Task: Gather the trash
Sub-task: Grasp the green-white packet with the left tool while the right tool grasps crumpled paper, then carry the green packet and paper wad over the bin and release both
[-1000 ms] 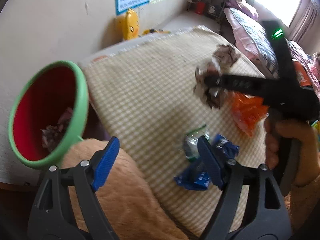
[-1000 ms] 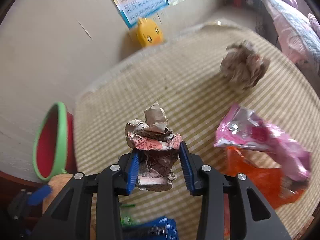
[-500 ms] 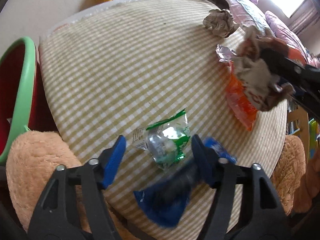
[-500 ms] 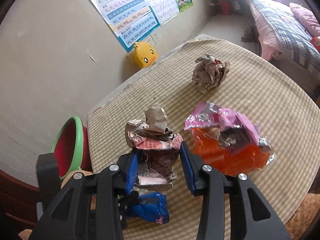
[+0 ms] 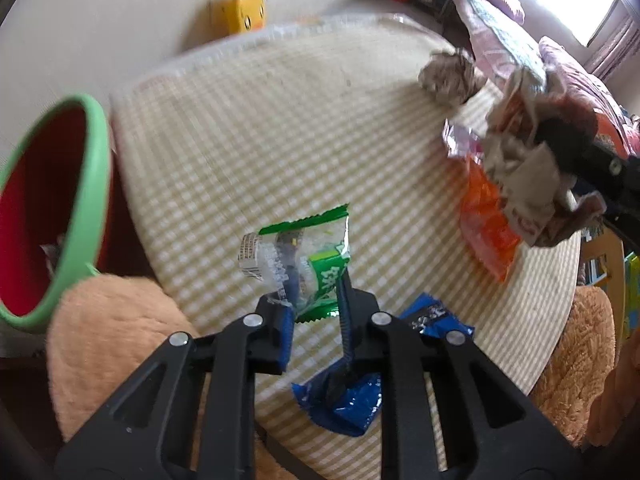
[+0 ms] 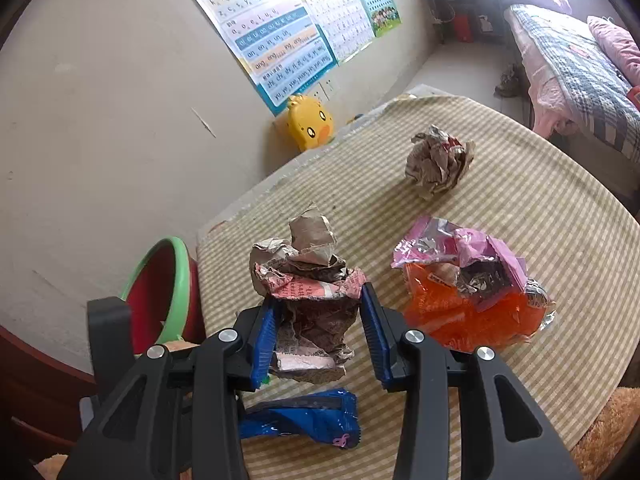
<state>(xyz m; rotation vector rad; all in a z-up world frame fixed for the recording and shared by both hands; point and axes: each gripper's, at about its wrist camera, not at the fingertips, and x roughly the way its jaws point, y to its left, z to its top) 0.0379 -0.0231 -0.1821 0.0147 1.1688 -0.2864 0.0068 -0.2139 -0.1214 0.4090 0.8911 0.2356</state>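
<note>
My left gripper jaws just closed, clamped on the green wrapper, my right gripper jaws clamped on crumpled newspaper, blue wrapper on the table

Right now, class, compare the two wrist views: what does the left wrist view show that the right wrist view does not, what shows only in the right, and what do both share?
Only the left wrist view shows the left claw shut on the green and clear wrapper, and the tan plush by the table edge.

Only the right wrist view shows the wall charts in full and the bed clearly.

Both share the checked table, green-rimmed red bin, yellow duck, blue wrapper, orange wrapper, loose paper ball, and the right claw gripping crumpled newspaper.
</note>
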